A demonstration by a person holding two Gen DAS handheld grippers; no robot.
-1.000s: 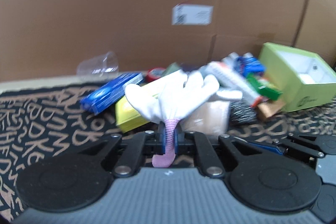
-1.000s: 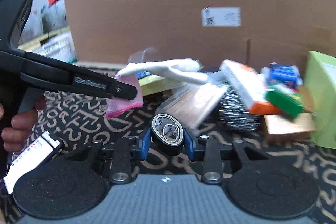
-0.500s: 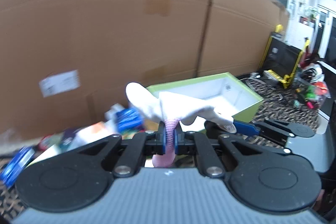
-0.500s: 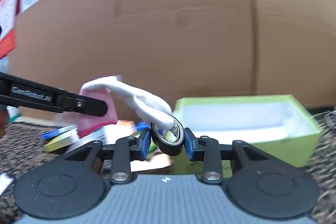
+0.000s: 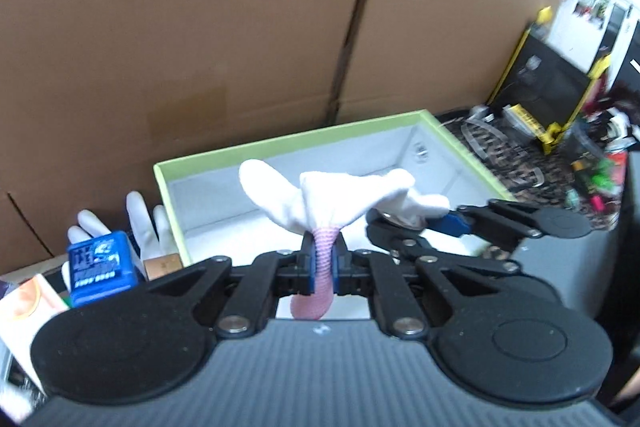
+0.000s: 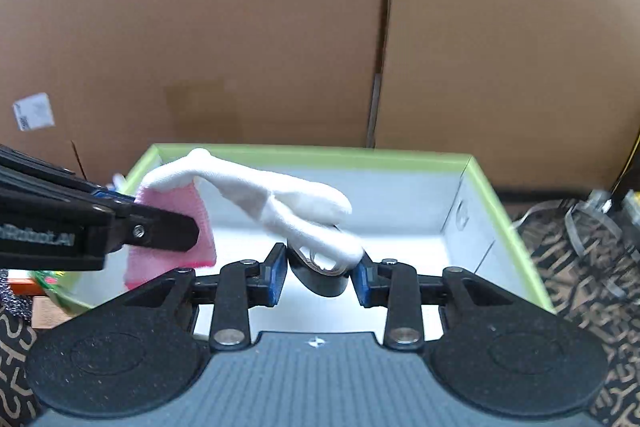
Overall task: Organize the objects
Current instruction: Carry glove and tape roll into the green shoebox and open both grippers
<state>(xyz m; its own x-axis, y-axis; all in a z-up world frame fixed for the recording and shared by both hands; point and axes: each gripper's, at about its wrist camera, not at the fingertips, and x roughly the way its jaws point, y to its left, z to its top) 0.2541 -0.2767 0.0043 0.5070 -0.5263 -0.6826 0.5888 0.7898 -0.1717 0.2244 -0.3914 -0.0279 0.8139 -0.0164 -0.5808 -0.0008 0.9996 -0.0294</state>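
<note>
A big brown cardboard wall (image 6: 280, 27) stands at the back, and a patterned mat (image 6: 580, 267) covers the table. On the mat sits a green box (image 6: 486, 183) with a white inside, and it looks empty.

A white glove (image 5: 320, 199) with a pink cuff is held up over the box. The cuff is pinched tight by the left gripper (image 5: 323, 263), whose jaws are pressed together on it. The glove's fingers droop across onto a roll of black tape (image 6: 320, 277). The tape is squeezed between the blue pads of the right gripper (image 6: 320, 273), also above the open box.

The step in hand seems to be putting both things into the box. To do it well, each thing should be brought down low inside the walls before it is let go. The two should be pulled a little apart first, because the glove is draped on the tape and could be dragged along. The tape is best laid flat so it is not sent rolling.

Beside the box, another white glove (image 5: 140, 223) and a small blue box (image 5: 100, 267) are left waiting with other things.
</note>
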